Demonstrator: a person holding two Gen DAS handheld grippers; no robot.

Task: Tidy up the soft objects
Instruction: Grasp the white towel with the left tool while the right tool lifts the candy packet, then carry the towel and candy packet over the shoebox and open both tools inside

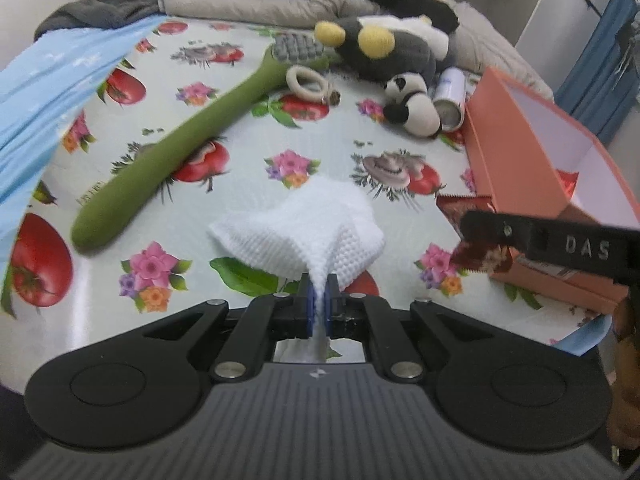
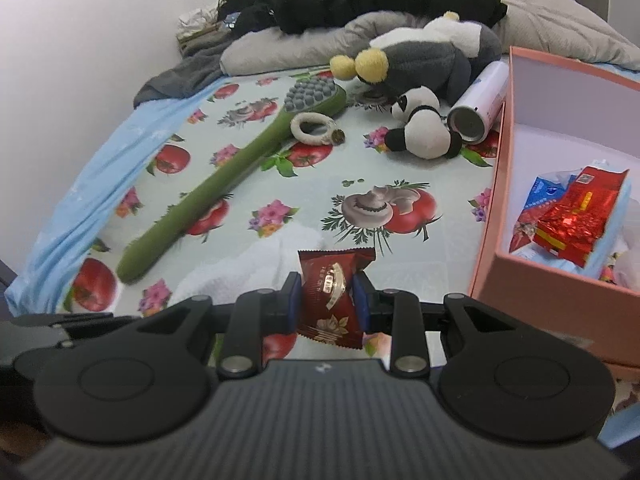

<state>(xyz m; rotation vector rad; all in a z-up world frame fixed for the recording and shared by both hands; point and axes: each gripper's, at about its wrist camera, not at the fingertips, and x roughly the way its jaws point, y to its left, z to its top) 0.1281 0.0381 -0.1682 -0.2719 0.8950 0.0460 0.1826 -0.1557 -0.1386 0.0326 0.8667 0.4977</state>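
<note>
White cloth pinched in left claw; edge lifted.

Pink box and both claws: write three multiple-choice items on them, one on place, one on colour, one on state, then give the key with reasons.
1. Where do the bright red foil packets lie?
A. inside the pink box
B. on the grey pillow
C. beside the green massager

2. What colour is the cloth in the left claw?
A. blue
B. white
C. black

3. In what state is the right claw?
A. wide open and empty
B. shut on a dark red snack packet
C. shut on the panda plush

Key:
1 A, the right wrist view shows the packets resting on the box's white floor.
2 B, the waffle-textured cloth pinched between the blue pads is white.
3 B, the pads press on both sides of the packet, which hangs clear of the flowered cover.
</note>
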